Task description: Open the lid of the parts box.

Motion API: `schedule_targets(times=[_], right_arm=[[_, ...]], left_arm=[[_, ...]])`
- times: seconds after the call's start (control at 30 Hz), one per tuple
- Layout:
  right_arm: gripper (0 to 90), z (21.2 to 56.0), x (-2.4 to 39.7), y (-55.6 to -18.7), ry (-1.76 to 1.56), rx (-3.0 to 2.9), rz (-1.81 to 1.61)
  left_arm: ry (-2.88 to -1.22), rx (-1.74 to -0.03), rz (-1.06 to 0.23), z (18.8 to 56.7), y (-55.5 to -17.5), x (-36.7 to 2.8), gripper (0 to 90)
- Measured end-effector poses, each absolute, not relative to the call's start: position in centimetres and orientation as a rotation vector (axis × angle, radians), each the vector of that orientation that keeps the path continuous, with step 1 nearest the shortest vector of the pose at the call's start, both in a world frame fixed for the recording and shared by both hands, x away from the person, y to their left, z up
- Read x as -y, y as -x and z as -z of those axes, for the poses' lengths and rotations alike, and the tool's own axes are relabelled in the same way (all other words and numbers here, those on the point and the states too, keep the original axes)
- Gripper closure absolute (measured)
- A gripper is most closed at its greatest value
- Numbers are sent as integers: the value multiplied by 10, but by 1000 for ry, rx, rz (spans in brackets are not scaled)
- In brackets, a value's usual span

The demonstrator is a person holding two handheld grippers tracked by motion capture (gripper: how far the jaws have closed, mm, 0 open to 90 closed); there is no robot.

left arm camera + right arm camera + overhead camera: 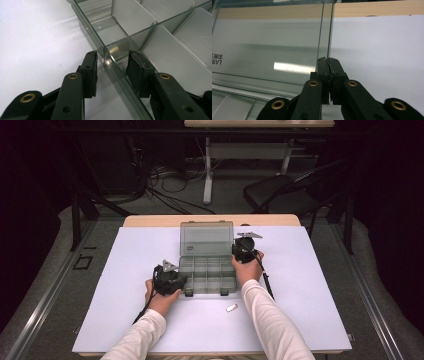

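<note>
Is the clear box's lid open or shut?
Open: the lid stands raised behind the box's exposed compartments, right tool at its edge.

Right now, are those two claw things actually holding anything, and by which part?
The left gripper straddles the clear organiser box's left side wall, pads not visibly pressing it. The right gripper is shut at the open lid's right edge; whether it pinches the lid cannot be told.

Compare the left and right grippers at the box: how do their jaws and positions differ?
The left gripper has its jaws apart, straddling the front-left wall of the clear compartment box; the right gripper has its jaws shut. The left works at the base's near corner, the right at the raised lid's side edge. Both are hand-held, black and two-jawed.
</note>
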State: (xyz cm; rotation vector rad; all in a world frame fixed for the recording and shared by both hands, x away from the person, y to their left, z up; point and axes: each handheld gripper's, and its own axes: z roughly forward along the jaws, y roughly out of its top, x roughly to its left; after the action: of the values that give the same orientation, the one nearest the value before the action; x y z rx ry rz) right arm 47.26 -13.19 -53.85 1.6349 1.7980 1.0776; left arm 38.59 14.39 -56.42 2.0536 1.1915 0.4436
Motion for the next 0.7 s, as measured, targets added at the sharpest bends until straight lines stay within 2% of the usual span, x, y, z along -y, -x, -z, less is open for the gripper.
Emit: schedule_targets(times=[0.6, 0.7], right_arm=[[884, 548, 130, -475, -1661, -1812, -1046], [859, 549, 131, -475, -1669, -1815, -1057]], left_arm=[[-2058, -1191, -434, 564, -386, -144, 603], [-2057, -1193, -437, 564, -386, -144, 603]])
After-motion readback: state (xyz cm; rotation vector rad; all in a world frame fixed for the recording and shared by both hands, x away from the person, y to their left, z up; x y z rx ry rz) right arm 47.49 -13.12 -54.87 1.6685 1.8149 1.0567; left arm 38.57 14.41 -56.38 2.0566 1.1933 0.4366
